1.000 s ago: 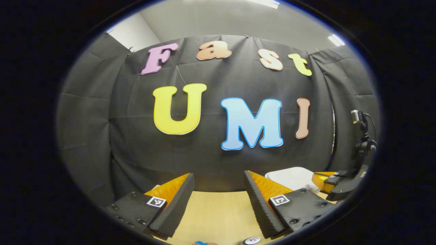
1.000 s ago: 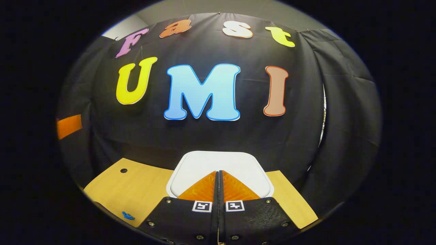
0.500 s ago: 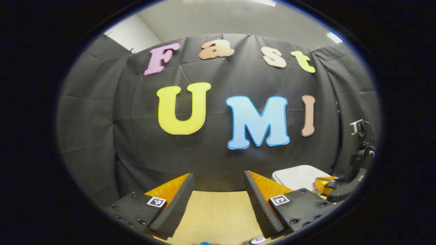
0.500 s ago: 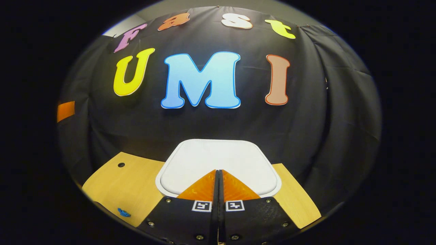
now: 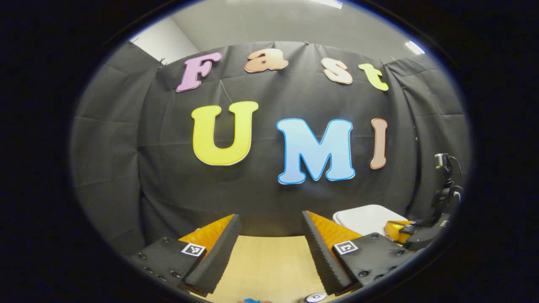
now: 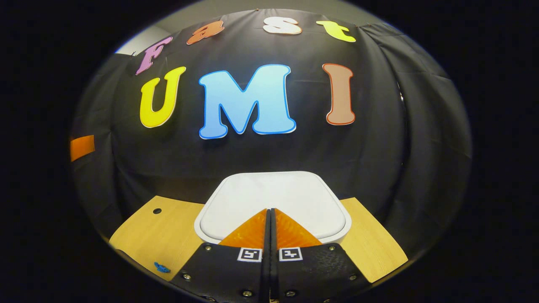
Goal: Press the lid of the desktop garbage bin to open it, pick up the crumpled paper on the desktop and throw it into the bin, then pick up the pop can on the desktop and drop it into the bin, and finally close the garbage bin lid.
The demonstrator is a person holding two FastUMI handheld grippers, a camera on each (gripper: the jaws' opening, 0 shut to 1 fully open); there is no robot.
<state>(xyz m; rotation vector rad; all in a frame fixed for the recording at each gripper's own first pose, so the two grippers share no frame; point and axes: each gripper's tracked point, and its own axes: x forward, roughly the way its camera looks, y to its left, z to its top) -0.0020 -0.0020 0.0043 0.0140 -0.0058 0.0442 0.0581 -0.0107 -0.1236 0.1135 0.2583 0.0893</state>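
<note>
Black cloth (image 5: 126, 168) is hanging behind the wooden tabletop (image 6: 168, 235); ceiling lights (image 5: 414, 47) are glowing above a grey wall (image 5: 252, 21).

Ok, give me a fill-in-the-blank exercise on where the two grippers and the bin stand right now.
1. The right gripper has its jaws ____.
2. It is poised over the bin's white ____.
3. The left gripper has its jaws ____, with bare table between them.
4. The bin is ____, its top lying flat.

Missing words: shut; lid; open; closed
</note>
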